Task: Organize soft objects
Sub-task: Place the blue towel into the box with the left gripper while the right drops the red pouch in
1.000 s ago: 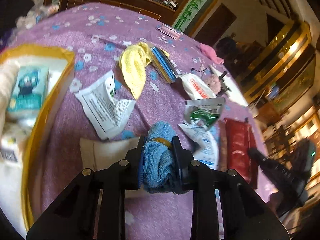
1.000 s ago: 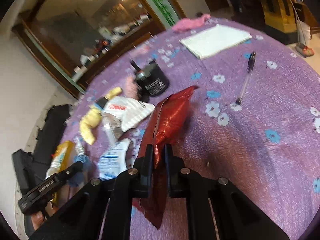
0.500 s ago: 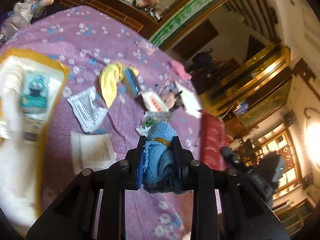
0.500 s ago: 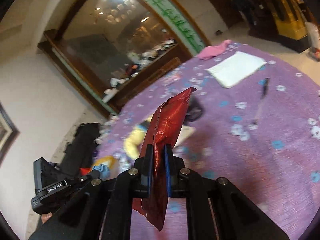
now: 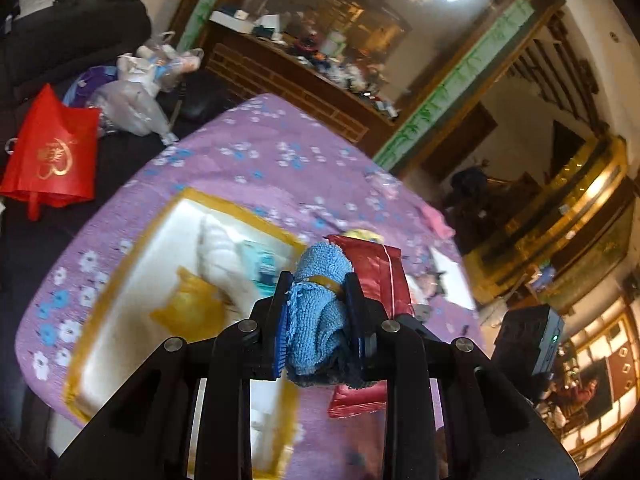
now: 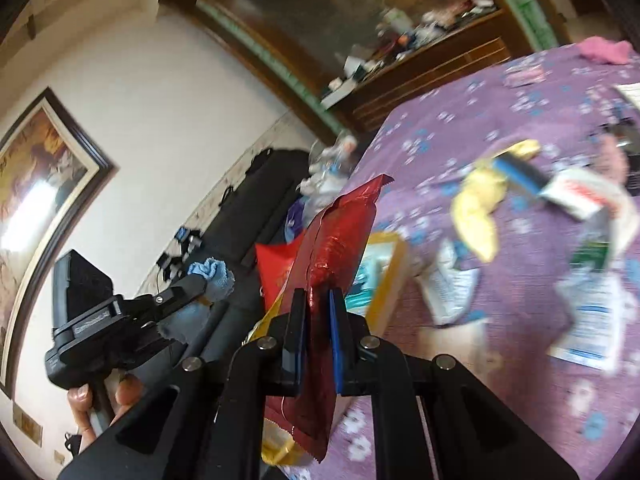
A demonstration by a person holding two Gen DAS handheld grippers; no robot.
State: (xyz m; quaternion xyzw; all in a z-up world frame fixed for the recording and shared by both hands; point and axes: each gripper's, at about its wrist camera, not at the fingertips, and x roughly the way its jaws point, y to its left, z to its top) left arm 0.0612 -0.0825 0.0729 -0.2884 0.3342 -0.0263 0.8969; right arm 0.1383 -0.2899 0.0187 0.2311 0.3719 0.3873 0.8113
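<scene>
- The rolled blue towel (image 5: 318,312) sits low in the middle of the frame, squeezed between the jaws of the left gripper (image 5: 318,304).
- The red foil pouch (image 6: 336,248) stands upright at centre, pinched by the right gripper (image 6: 318,312).
- The yellow-rimmed tray (image 5: 120,264) lies lower left, near the table's edge.
- The purple flowered cloth (image 5: 260,148) is bare at the upper middle.
- A yellow cloth (image 6: 478,208) and packets lie scattered to the right.

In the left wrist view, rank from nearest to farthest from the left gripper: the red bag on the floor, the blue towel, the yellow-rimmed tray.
1. Blue towel: clamped between the left gripper's jaws.
2. Yellow-rimmed tray: on the purple cloth, just beyond and left of the fingers.
3. Red bag: off the table, far upper left.
</scene>
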